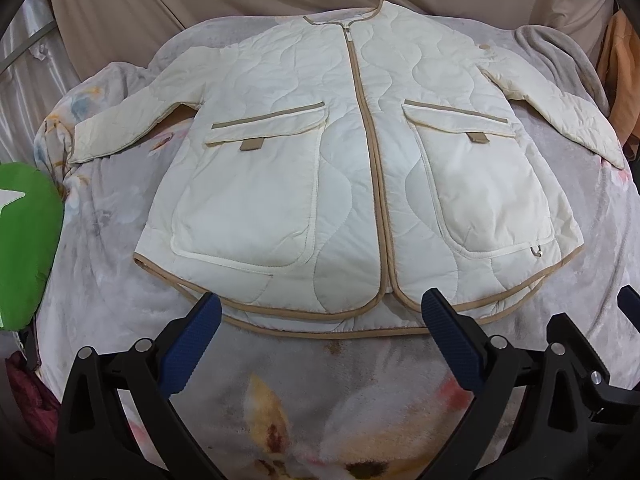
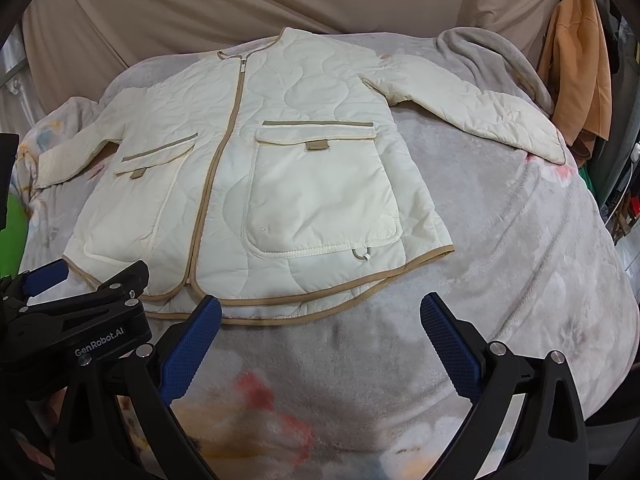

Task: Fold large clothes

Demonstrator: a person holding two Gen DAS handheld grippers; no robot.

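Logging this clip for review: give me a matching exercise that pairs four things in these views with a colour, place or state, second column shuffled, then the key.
Column one:
1. cream quilted jacket
2. tan zipper trim
3. green cushion
4. orange garment

Column two:
A. hanging at the far right
B. running down the middle of the front
C. at the left edge of the blanket
D. spread flat, front up, sleeves out

Pairs: 1-D, 2-B, 3-C, 4-A.

Both the left gripper and the right gripper have jaws apart, short of the hem.
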